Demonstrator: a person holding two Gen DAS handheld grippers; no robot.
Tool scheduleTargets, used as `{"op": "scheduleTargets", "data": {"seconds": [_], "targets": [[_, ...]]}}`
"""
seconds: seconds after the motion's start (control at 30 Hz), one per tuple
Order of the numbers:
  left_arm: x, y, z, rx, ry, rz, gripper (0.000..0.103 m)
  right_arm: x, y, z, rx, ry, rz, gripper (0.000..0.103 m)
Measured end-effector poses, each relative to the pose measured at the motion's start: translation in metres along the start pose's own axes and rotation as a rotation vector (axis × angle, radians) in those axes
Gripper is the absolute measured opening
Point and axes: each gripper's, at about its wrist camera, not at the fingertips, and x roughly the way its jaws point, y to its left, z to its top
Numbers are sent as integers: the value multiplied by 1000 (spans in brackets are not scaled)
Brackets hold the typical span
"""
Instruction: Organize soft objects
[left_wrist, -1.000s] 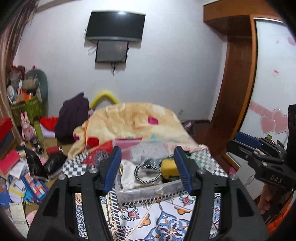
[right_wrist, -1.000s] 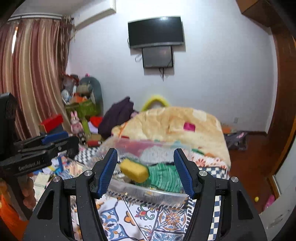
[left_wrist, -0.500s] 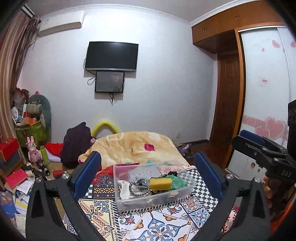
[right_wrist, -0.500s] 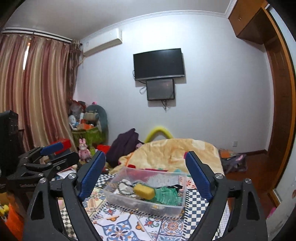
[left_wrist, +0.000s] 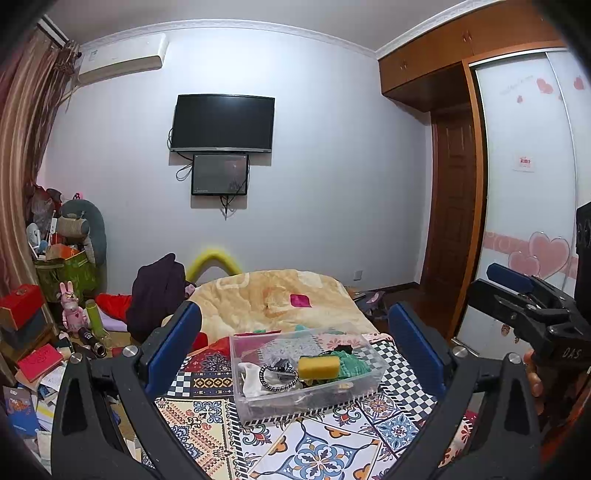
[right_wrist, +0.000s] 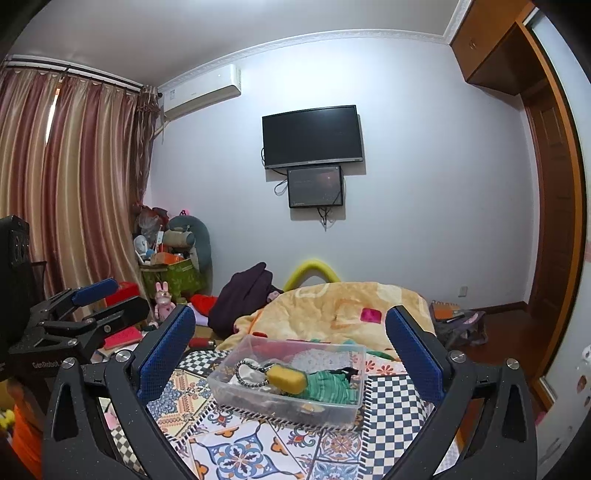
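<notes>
Left gripper (left_wrist: 295, 345) and right gripper (right_wrist: 290, 345) both spread wide, holding nothing, above the bin (left_wrist: 314, 395)

"DAS" in white on the black body of my right gripper (left_wrist: 532, 314), lower right of the left wrist view | "GenRobot" in white on the black body of my left gripper (right_wrist: 85, 314), lower left of the right wrist view | red sign (left_wrist: 525, 161) on wardrobe door, upper right: unreadable
</notes>
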Motion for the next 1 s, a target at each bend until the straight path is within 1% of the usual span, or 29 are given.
{"op": "scheduleTargets", "data": {"seconds": [1.0], "targets": [[4, -3, -3, 2, 14, 9, 103, -8, -2, 1, -3, -1, -7, 103]]}}
